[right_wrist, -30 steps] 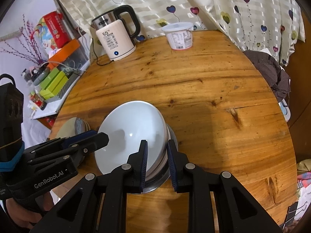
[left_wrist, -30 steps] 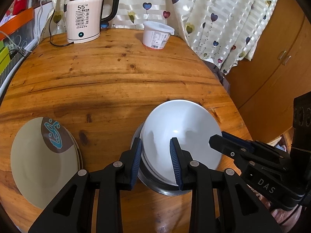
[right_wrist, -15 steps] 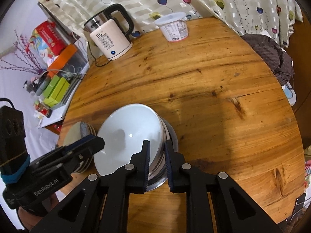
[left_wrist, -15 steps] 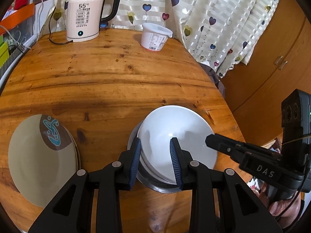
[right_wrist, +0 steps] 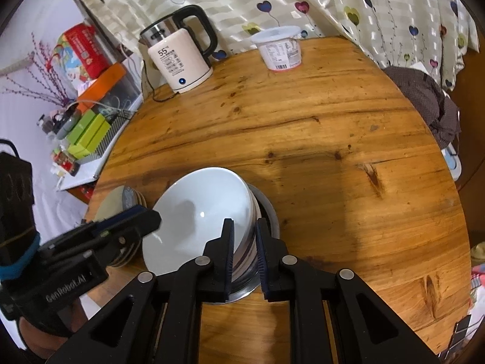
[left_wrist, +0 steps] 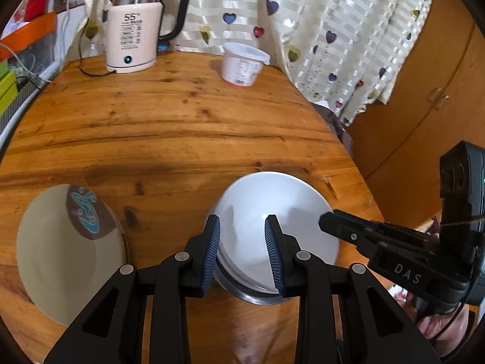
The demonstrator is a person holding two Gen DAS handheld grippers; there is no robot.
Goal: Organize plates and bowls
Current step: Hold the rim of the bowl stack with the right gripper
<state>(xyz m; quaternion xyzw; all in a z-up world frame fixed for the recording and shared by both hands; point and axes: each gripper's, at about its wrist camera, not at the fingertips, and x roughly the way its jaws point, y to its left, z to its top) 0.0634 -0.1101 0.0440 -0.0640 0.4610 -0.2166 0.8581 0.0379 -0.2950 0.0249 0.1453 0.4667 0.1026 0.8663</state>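
A stack of white bowls (left_wrist: 272,212) is seen near the front edge of the round wooden table (left_wrist: 182,127), nested inside a steel bowl (left_wrist: 257,295) whose rim shows beneath them; the topmost white bowl is empty and is tilted in the stack; a stack of beige plates (left_wrist: 60,257), the top one marked with a brown patch and a blue design, is set to the left of the bowls, apart from them; at the far edge of the table a lidded white tub (left_wrist: 242,63) and an electric kettle (left_wrist: 136,30) are stood upright, well apart from the bowls; what the tub holds cannot be told.

The left gripper (left_wrist: 242,253) is pointed steeply down over the left side of the bowl stack; its jaws are held partly apart, one finger outside the rim and one inside the top bowl; whether the pads press on the rim cannot be told. The right gripper (right_wrist: 244,254) is angled down at the right side of the stack; its jaws have just been closing and are clamped on the bowl rims, which are seen between the pads (right_wrist: 228,254). Part of a hand (right_wrist: 36,336) is seen behind the left gripper.
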